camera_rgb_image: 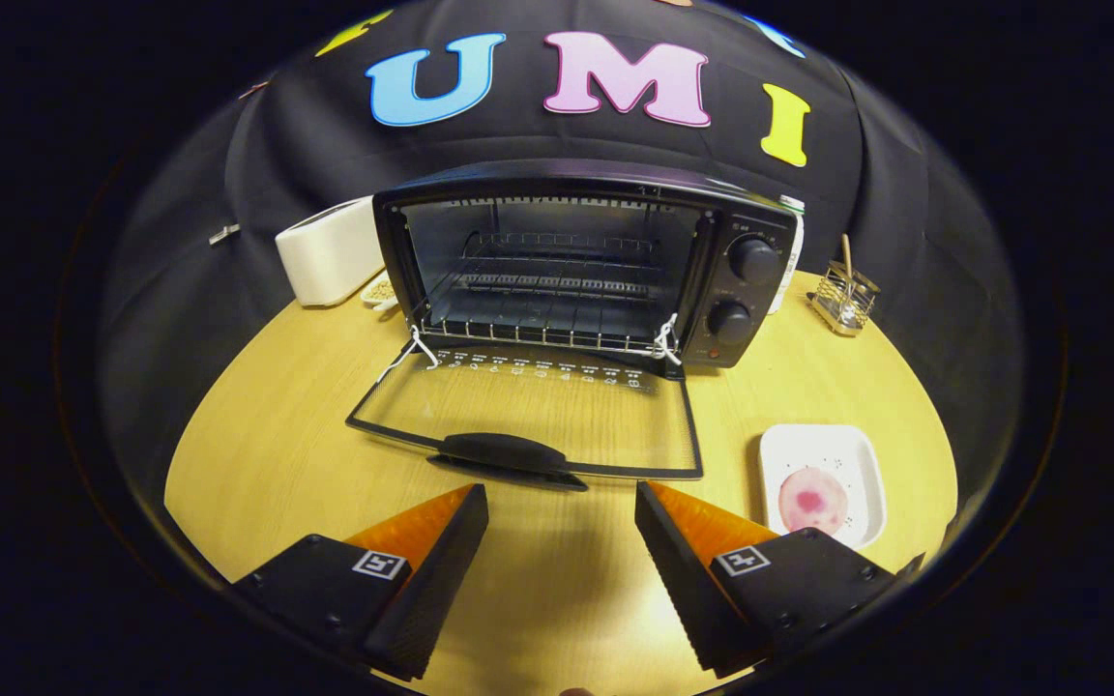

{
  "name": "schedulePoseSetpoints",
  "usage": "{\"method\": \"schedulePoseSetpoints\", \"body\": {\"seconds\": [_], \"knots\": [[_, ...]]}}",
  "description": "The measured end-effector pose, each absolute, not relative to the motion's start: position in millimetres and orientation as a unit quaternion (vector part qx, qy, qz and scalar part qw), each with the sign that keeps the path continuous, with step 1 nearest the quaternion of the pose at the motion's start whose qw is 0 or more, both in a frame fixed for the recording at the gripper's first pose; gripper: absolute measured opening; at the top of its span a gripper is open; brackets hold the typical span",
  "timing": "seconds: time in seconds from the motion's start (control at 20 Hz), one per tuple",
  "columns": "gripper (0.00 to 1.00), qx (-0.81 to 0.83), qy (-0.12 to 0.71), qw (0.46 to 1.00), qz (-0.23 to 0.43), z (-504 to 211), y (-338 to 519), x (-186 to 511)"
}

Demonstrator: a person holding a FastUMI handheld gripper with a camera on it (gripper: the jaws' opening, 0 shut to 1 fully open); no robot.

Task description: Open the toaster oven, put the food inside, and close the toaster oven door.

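In the gripper view, the gripper (562,507) with its two black, orange-topped fingers (441,551) hung over the round, light wooden table (267,454). Its jaws stood wide apart with nothing between them, only bare tabletop.

At twelve o'clock from the fingers sat the black metal toaster oven (576,261), well beyond them. Its glass door (538,411) was swung fully down and lay flat, just above the table, with its black oblong handle (504,451) just ahead of the fingertips. Inside the open cavity a wire rack (547,290) lay level, and white cords (665,340) ran from the rack's front corners to the door. Two round black knobs (752,259) sat one above the other on the oven's right-hand panel.

At about two o'clock from the fingers, just beside the right finger, lay a square white plate (823,454) holding the food, a flat round pinkish slice (812,500) with a darker red centre. The plate was near the lowered door's right corner but apart from it.

At ten o'clock, beside the oven's left wall, stood a white, rounded box-shaped appliance (330,251). At one o'clock, beyond the oven's right side, a small wire holder (842,300) held an upright wooden stick (847,253).
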State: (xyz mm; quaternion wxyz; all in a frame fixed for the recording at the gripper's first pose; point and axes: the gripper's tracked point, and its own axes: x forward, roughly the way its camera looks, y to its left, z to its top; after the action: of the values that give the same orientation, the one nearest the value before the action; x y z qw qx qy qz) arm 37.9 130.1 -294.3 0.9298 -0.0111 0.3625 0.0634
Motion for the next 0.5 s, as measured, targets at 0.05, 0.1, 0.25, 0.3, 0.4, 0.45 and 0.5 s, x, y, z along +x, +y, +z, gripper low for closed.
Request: {"method": "schedulePoseSetpoints", "body": {"seconds": [0.05,0.1,0.25,0.3,0.4,0.45,0.5], "knots": [[1.00,-0.012,0.364,0.929,0.068,-288.5,119.6,36.1],[1.00,-0.014,0.364,0.928,0.075,-281.3,106.8,35.5],[0.99,-0.022,0.373,0.924,0.083,-263.5,58.3,35.0],[0.99,-0.019,0.380,0.921,0.081,-258.9,41.4,35.2],[0.99,-0.013,0.399,0.914,0.068,-255.1,5.6,32.7],[0.99,-0.005,0.410,0.910,0.061,-255.1,-10.5,30.1],[0.99,0.004,0.420,0.906,0.055,-255.0,-24.2,28.2]]}}
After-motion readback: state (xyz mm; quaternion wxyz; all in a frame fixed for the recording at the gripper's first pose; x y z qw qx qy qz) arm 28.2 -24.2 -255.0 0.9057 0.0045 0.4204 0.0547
